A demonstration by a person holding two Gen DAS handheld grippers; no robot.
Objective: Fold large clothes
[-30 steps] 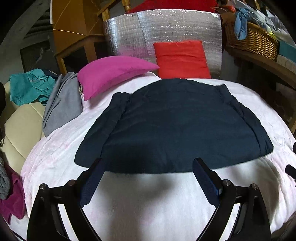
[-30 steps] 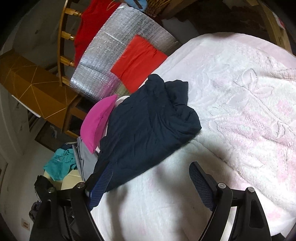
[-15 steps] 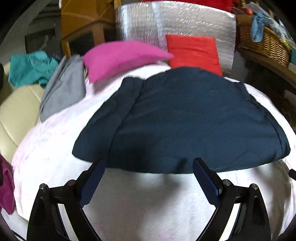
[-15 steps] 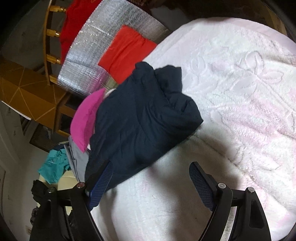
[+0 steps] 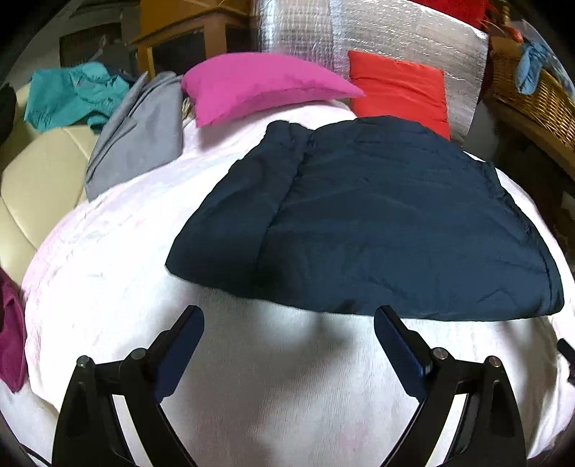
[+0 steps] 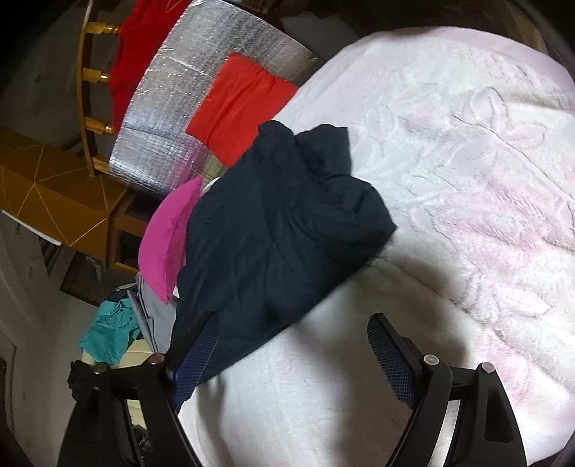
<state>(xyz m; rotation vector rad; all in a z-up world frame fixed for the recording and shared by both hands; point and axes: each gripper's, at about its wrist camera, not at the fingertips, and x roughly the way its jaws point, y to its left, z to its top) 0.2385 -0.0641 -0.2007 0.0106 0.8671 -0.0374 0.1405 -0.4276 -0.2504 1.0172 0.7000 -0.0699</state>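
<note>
A dark navy padded garment (image 5: 366, 219) lies flat on the white and pink bed cover (image 5: 107, 287), with one sleeve folded in along its left side. My left gripper (image 5: 287, 337) is open and empty, just short of the garment's near hem. In the right wrist view the same garment (image 6: 273, 244) lies to the upper left. My right gripper (image 6: 294, 345) is open and empty above the cover, its left finger (image 6: 194, 355) at the garment's near corner.
A magenta pillow (image 5: 258, 86), a red pillow (image 5: 399, 89) and a silver foil mat (image 5: 359, 32) sit at the head of the bed. Grey (image 5: 136, 133) and teal clothes (image 5: 72, 93) lie at the left. A wicker basket (image 5: 532, 97) stands at the right.
My left gripper has moved in towards the garment and swung left, so the garment looms larger. My right gripper has drifted slightly closer. Both stay open.
</note>
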